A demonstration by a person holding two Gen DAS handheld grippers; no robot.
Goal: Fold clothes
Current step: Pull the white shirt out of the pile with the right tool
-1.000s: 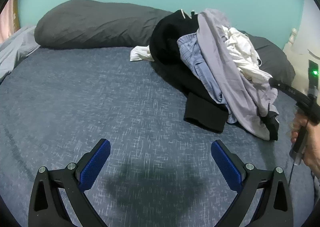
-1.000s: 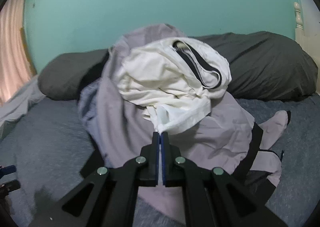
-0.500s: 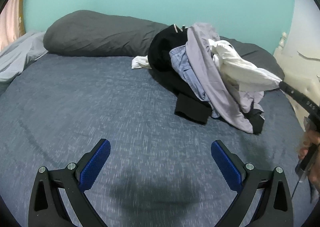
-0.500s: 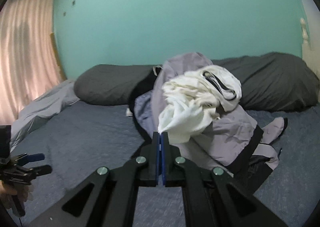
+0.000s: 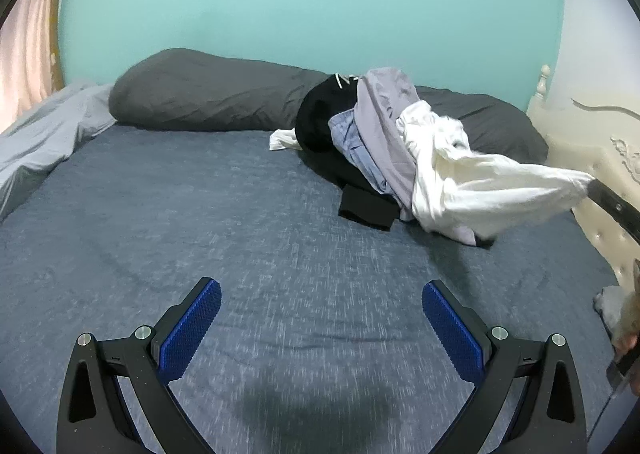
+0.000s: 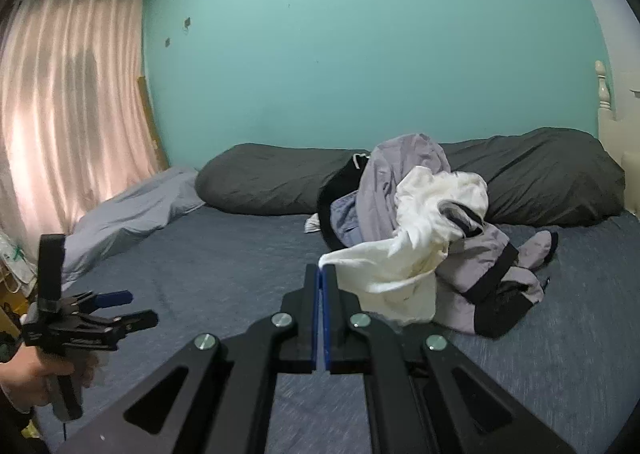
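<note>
A heap of clothes [image 5: 372, 141] lies on the blue bed near the dark pillows: a black garment, a blue checked one, a lilac one and a white garment [image 5: 480, 185] on top. My right gripper [image 6: 322, 268] is shut on a corner of the white garment [image 6: 384, 266], which stretches from the heap toward it. In the left wrist view its fingers [image 5: 612, 201] enter from the right edge. My left gripper [image 5: 320, 314] hangs open over bare bedsheet, nothing between its blue pads; it also shows at the lower left of the right wrist view [image 6: 124, 308].
Two dark grey pillows [image 5: 208, 97] line the head of the bed against the teal wall. A grey sheet [image 5: 36, 149] is bunched at the left edge. A cream carved headboard [image 5: 600, 141] stands on the right. Pink curtains [image 6: 68, 109] hang at the left. Blue bedsheet [image 5: 200, 221] spreads in front.
Both grippers have drawn back and up from the heap. The right one has pulled the white garment out of the pile, so it now stretches out long. The left stays open.
</note>
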